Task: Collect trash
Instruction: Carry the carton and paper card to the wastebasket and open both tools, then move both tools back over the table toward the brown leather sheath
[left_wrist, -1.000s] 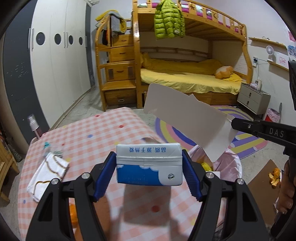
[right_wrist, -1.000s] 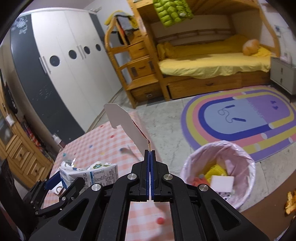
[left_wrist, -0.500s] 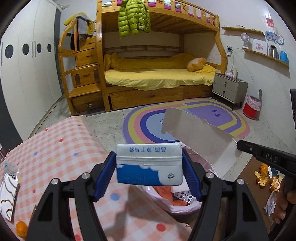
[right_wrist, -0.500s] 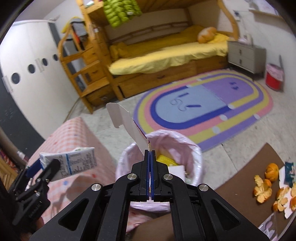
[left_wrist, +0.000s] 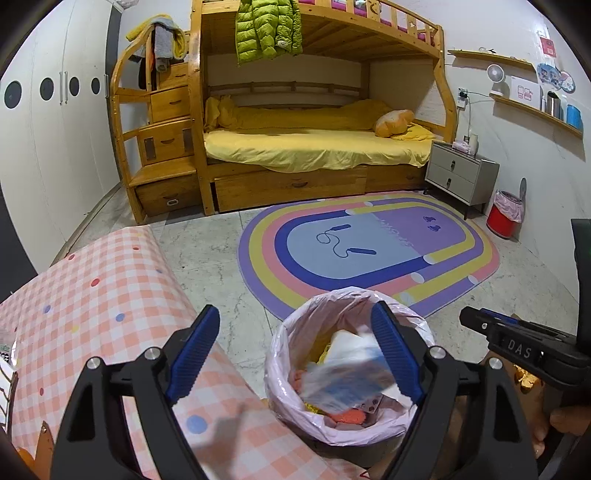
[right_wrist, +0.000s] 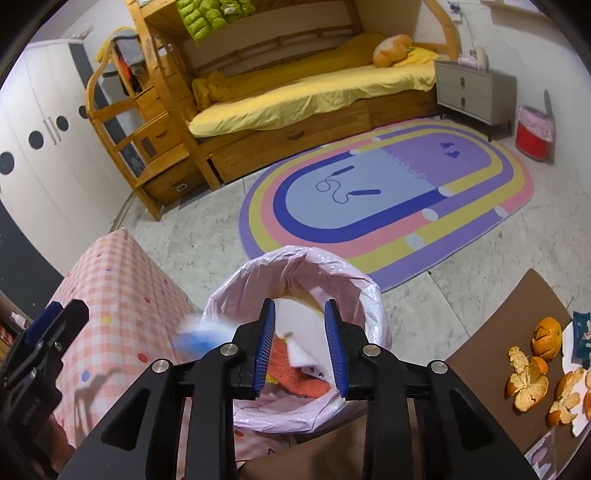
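Note:
A trash bin lined with a pink bag stands on the floor beside the table; it also shows in the right wrist view. My left gripper is open above it, and the blue-and-white milk carton is a blur falling into the bin; it also shows as a blur in the right wrist view. My right gripper is open over the bin, and the white card lies loose in the bin between its fingers.
The table with the pink checked cloth is left of the bin. Orange peels lie on a brown board at the right. A rainbow rug, a bunk bed and a red bin lie beyond.
Both grippers moved from over the table to above the bin and opened. The milk carton left the left gripper and the white card left the right gripper, both dropping into the bin.

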